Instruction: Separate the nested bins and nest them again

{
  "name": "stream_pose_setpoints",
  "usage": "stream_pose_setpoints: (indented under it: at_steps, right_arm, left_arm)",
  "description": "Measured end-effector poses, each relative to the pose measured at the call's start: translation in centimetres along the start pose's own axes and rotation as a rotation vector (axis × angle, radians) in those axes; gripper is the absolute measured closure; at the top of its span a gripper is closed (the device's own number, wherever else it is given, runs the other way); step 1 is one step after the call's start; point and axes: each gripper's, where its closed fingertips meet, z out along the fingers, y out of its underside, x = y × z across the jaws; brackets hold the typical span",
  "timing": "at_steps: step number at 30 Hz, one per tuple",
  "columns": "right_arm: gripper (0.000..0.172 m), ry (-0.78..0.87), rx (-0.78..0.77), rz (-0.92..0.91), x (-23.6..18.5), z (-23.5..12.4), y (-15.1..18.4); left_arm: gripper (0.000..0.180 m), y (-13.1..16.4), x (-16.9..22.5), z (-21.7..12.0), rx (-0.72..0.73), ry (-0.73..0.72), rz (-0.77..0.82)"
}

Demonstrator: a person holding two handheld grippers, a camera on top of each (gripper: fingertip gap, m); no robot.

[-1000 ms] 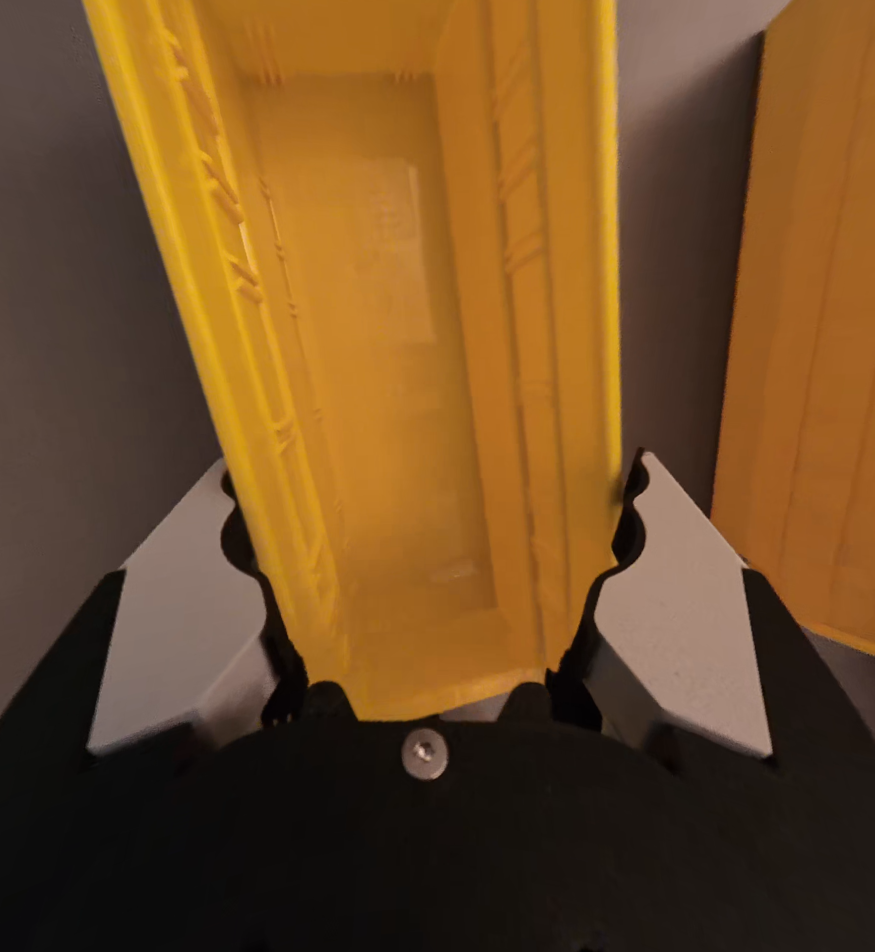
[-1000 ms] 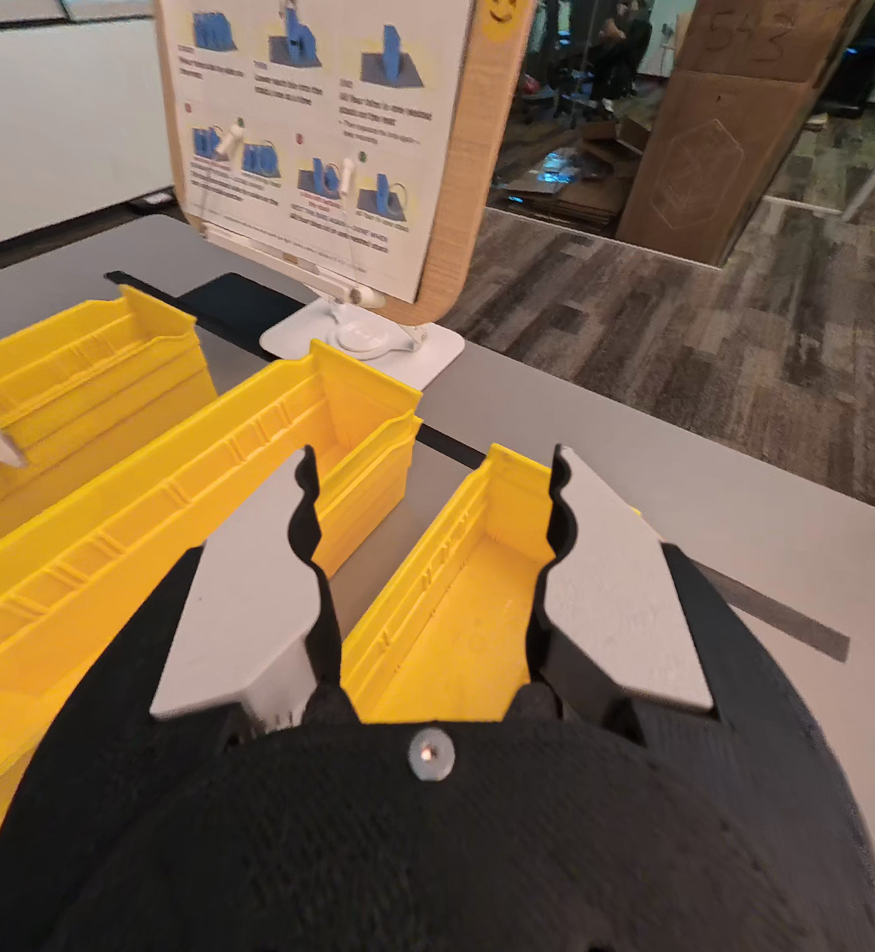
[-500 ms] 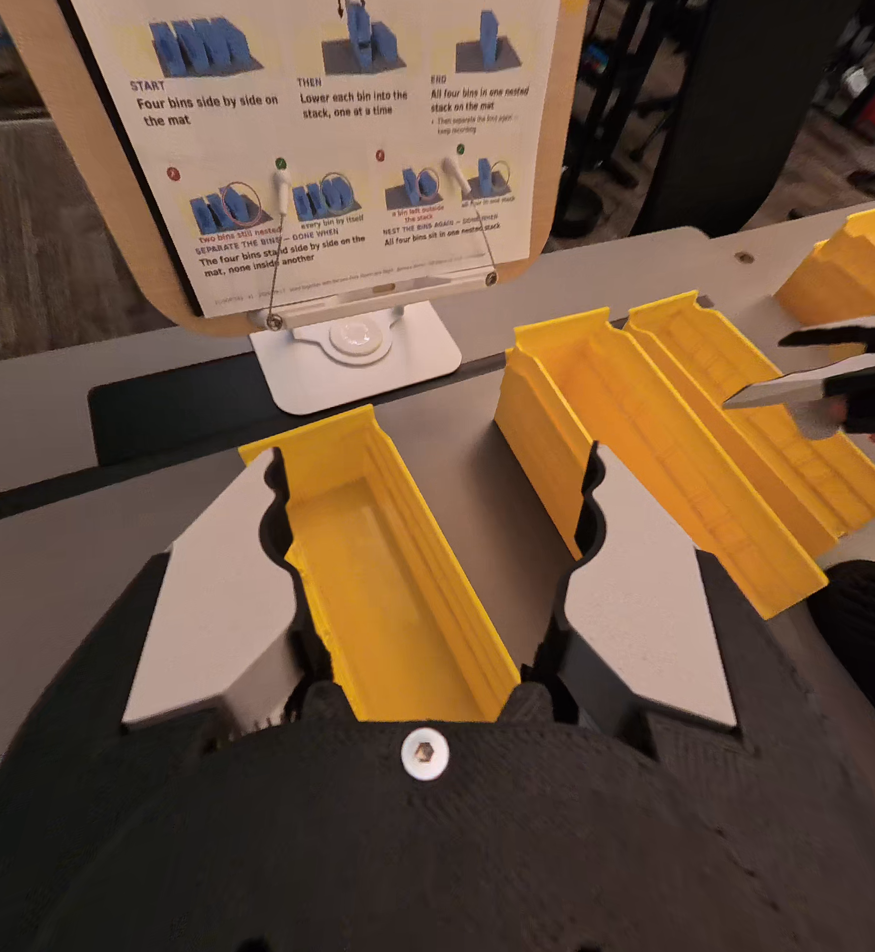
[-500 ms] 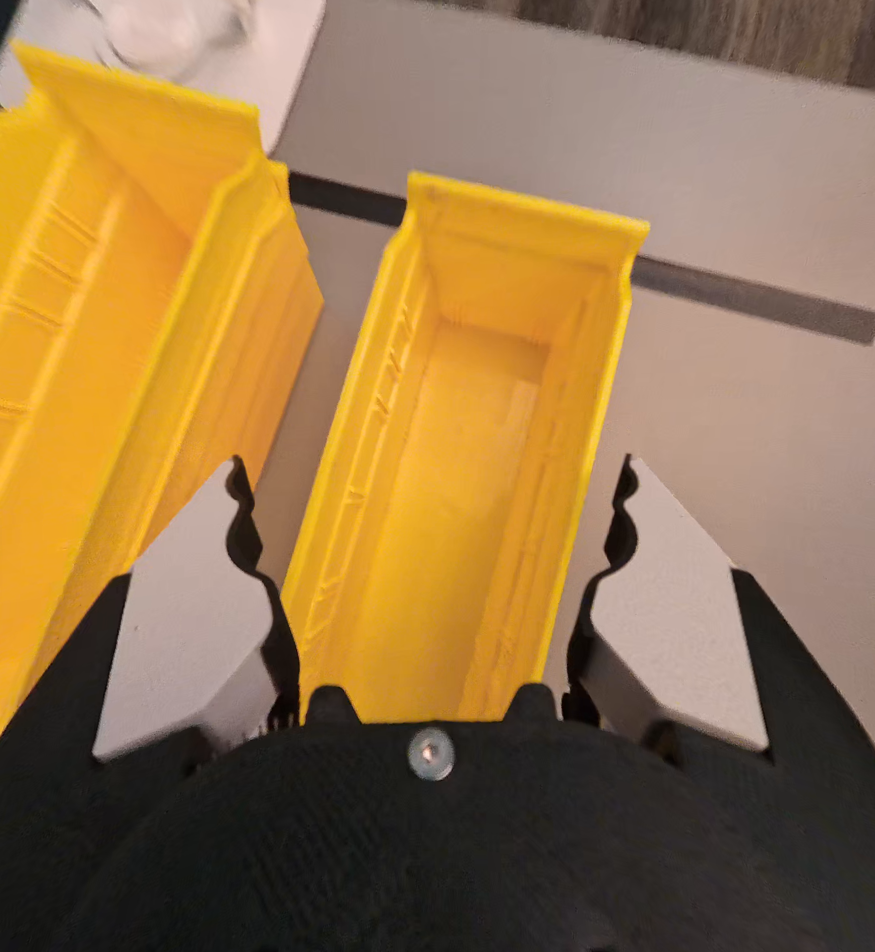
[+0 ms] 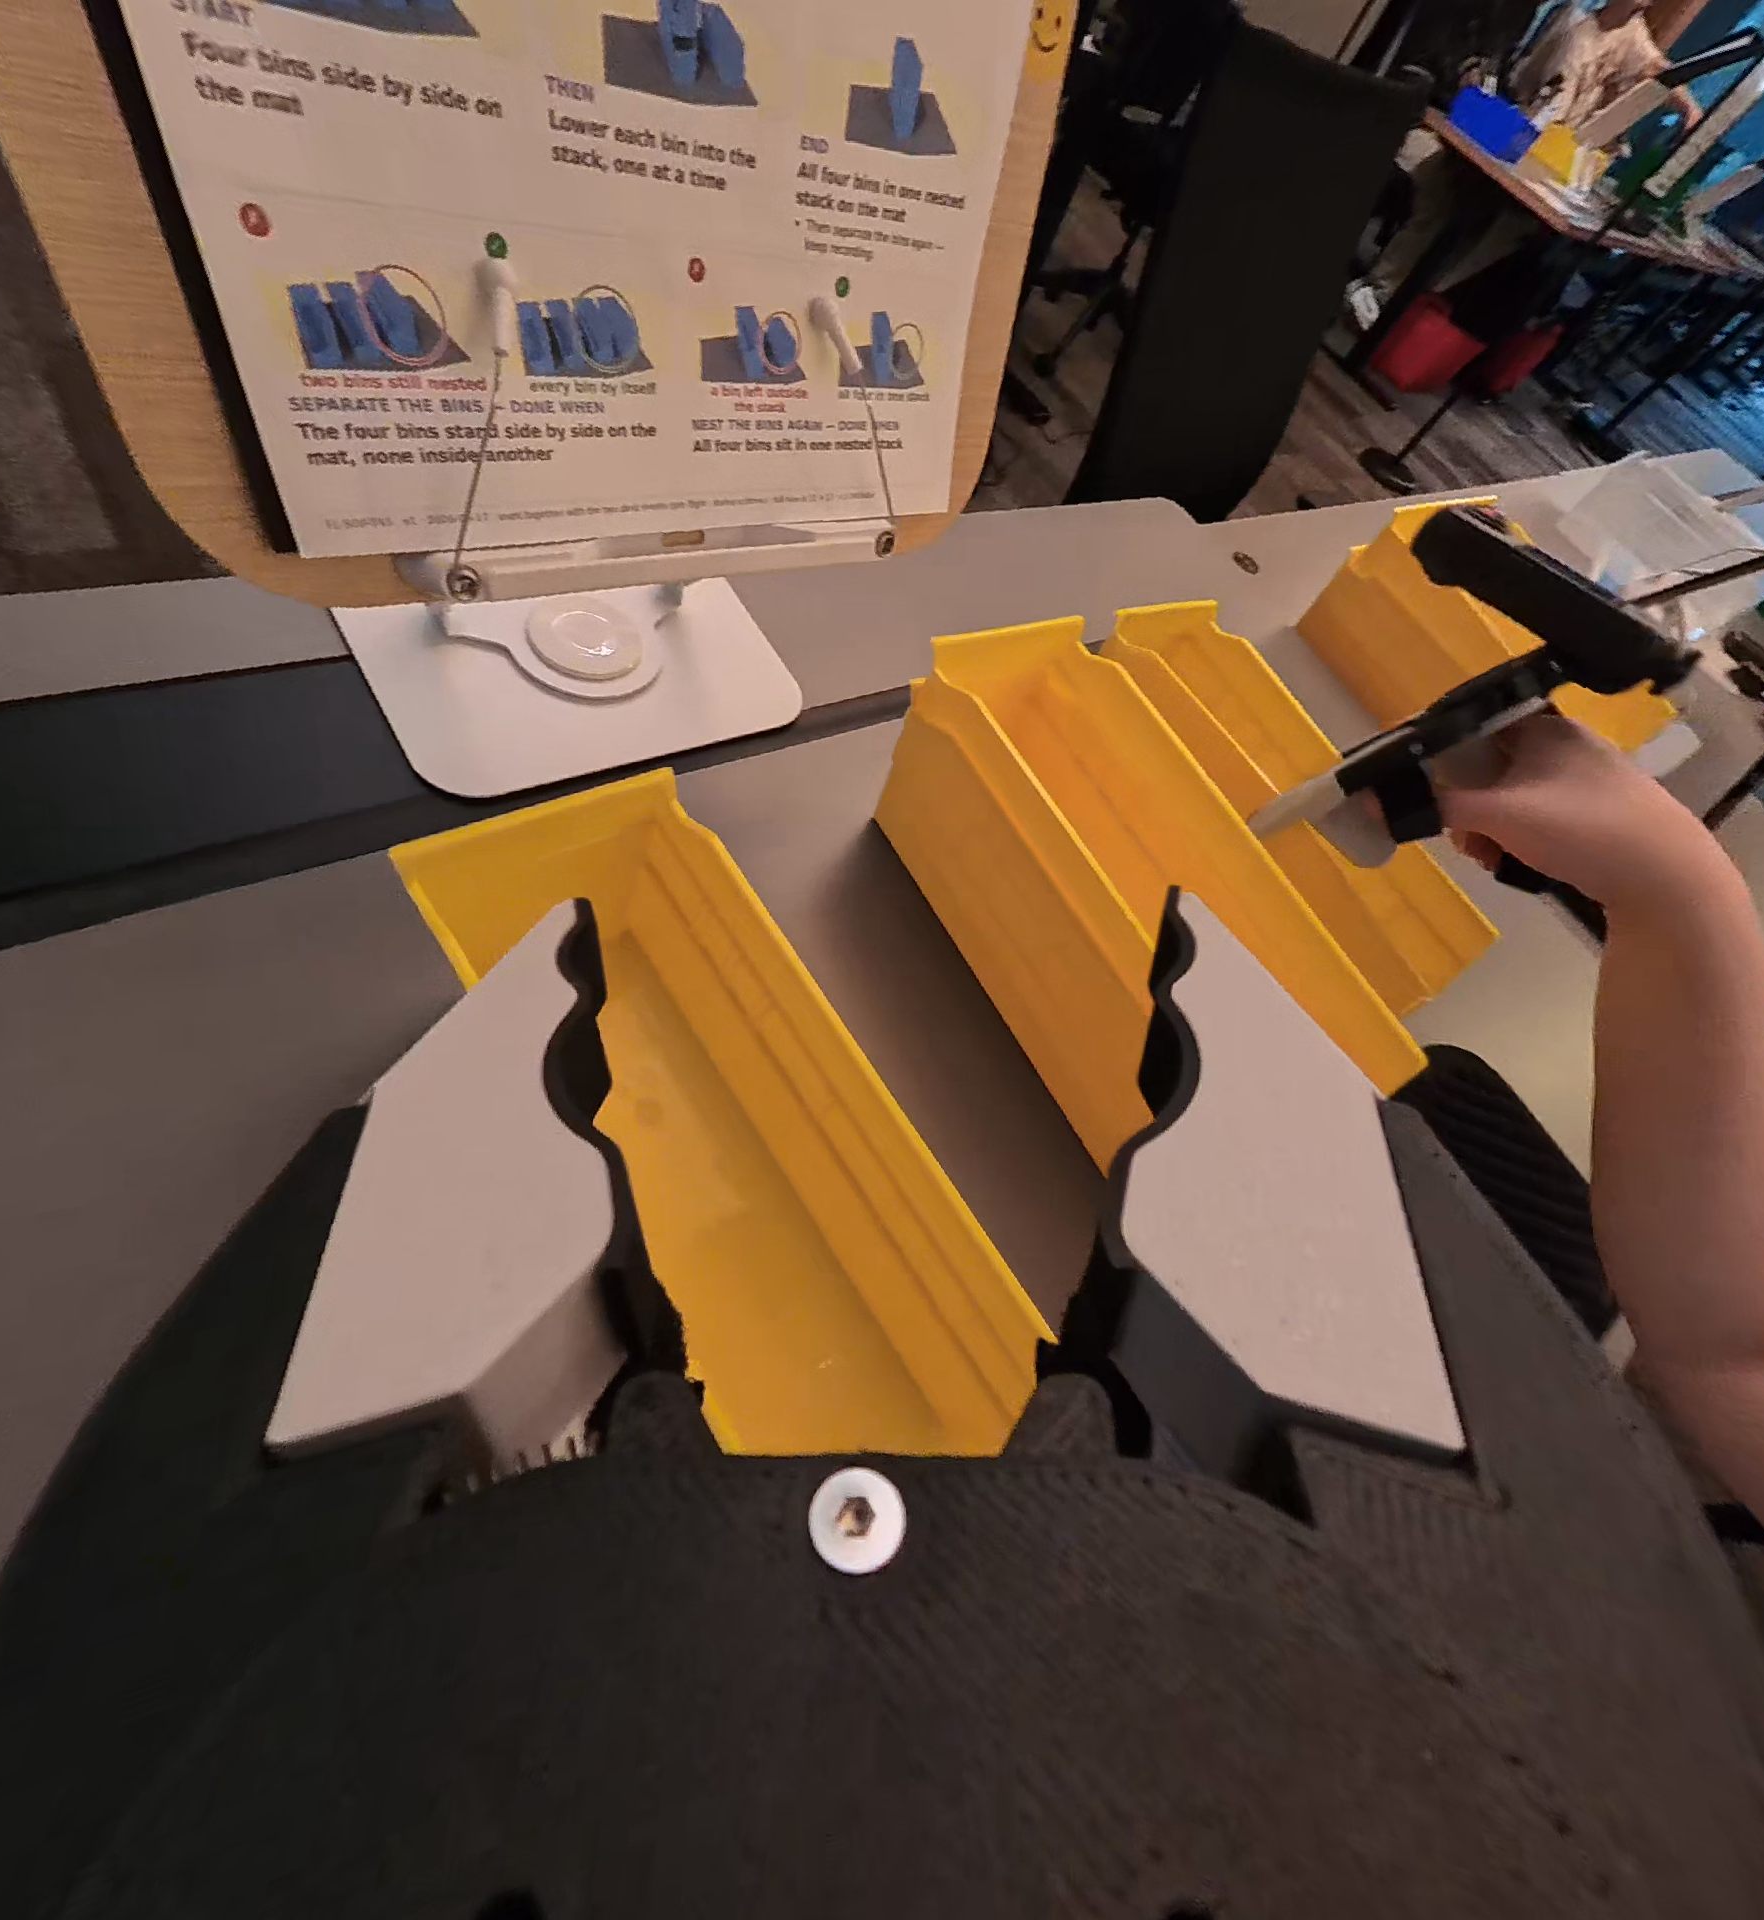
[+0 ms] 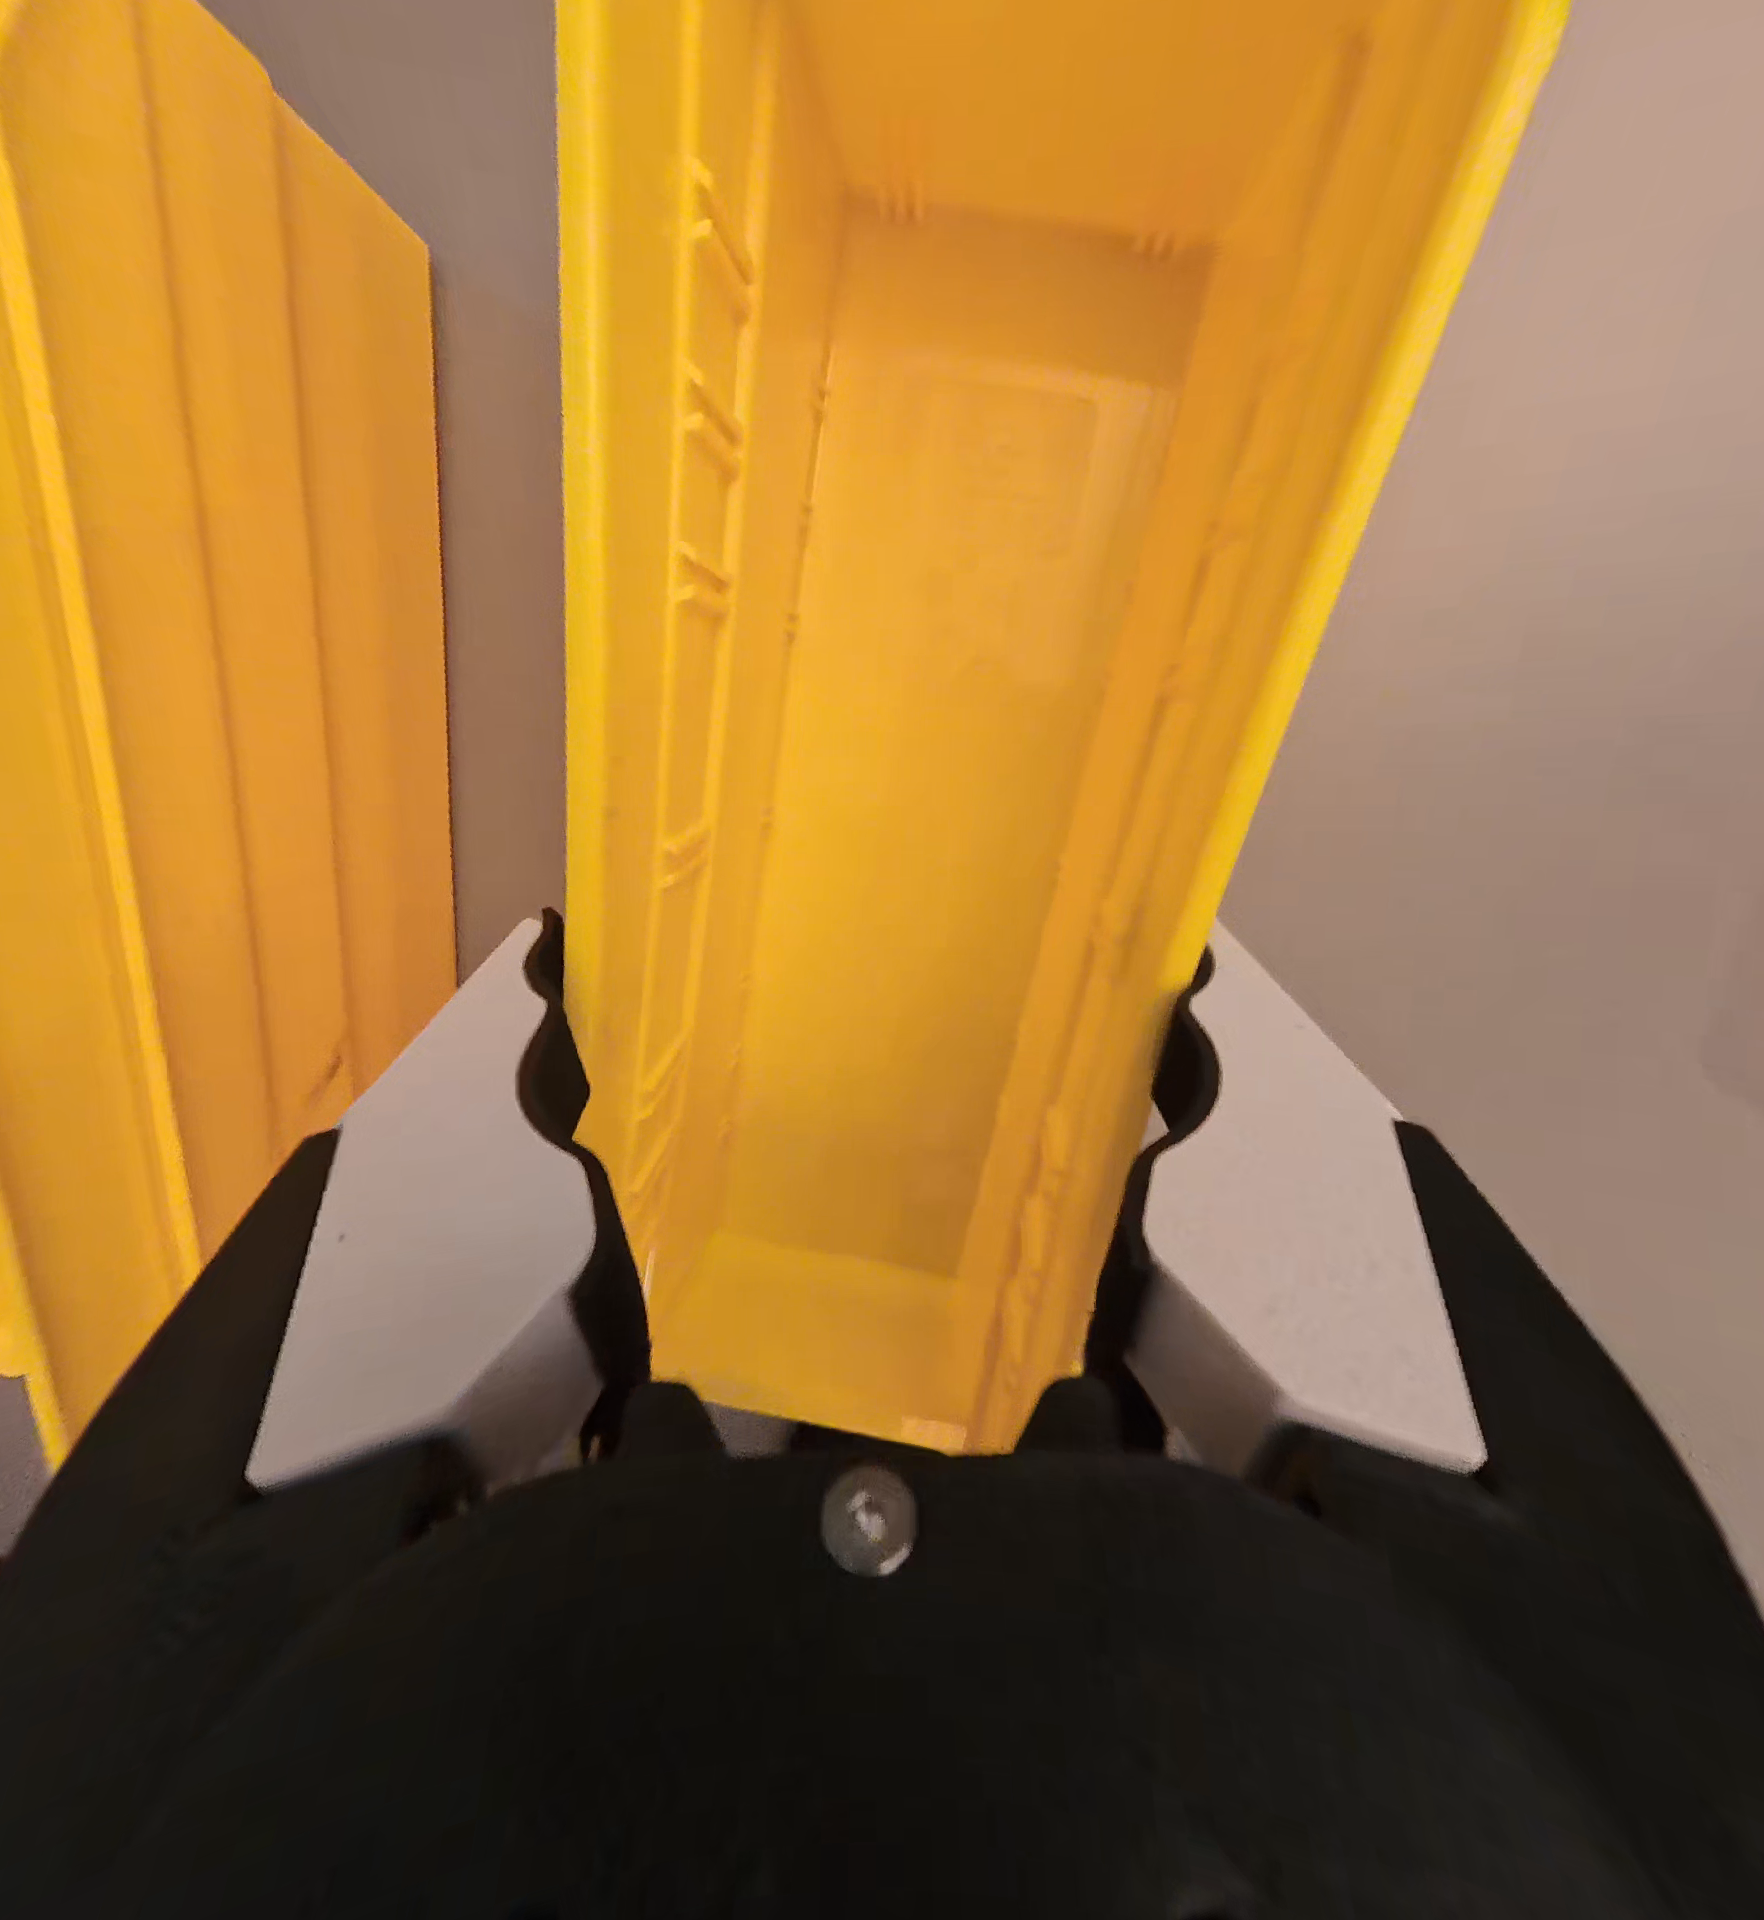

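- The right tool (image 6: 873,935) straddled the near end of a long, narrow yellow plastic bin (image 6: 961,727) standing on the grey counter (image 6: 1584,623). Its pads sat right at the two outer walls, but I could not tell whether they pressed.
- Gripped only at that end, the bin would probably droop at the far end when lifted and might pivot out of the pads.
- The thin walls looked likely to bow inward under a squeeze, which could let the grip slide up over the rim.
- A second yellow ribbed bin (image 6: 182,623) stood just beside it on the left. A sideways swing could knock it out of line.
- The left tool (image 5: 873,914) hung released and empty over another open yellow bin (image 5: 753,1091), whose right wall ran between the spread fingers (image 5: 462,1195). Coming straight down, a finger might land on the rim and tip or shove the bin.
- Lowered askew into another bin, the ribbed walls could jam halfway.
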Motion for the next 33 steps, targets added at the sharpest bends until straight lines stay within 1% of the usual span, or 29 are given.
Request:
stream_pose_setpoints:
  at_steps: [1,4,9,13,16,18,20,23,27,33]
  right_arm:
    - [0.058,-0.004,-0.012,0.015,0.0,-0.3,0.1]
    - [0.059,0.006,-0.036,0.036,-0.5,-2.1,0.7]
    - [0.06,0.07,-0.004,0.023,-2.9,-8.0,1.0]
    - [0.059,0.116,0.059,-0.023,-6.8,-12.9,-0.1]
    - [0.057,0.086,0.132,-0.05,-11.0,-14.6,-1.6]
    - [0.057,0.035,0.154,-0.054,-13.8,-14.3,-2.3]
    - [0.058,-0.009,0.16,-0.06,-16.2,-13.2,-2.7]
    - [0.058,-0.038,0.143,-0.07,-18.4,-11.0,-3.0]
    - [0.058,-0.021,0.136,-0.063,-18.9,-8.9,-2.9]
    - [0.057,-0.016,0.212,-0.04,-18.8,-7.4,-3.8]
  left_arm:
    - [0.076,-0.1,0.3,-0.4,0.008,0.02,0.005]
    - [0.076,-0.4,0.8,-1.9,0.039,0.065,0.001]
    - [0.081,-0.8,0.4,-3.6,0.092,0.108,-0.026]
    - [0.082,-0.5,0.4,-3.8,0.08,0.143,-0.046]
    - [0.083,-0.7,0.8,-4.3,0.096,0.157,-0.04]
    - [0.085,-0.8,1.1,-4.7,0.108,0.167,-0.036]
    - [0.085,-0.8,1.2,-5.1,0.115,0.172,-0.035]
    - [0.086,-0.7,1.4,-5.6,0.121,0.18,-0.032]
    - [0.087,-0.9,1.3,-6.4,0.143,0.19,-0.04]
    - [0.089,-1.1,1.0,-6.6,0.159,0.192,-0.055]
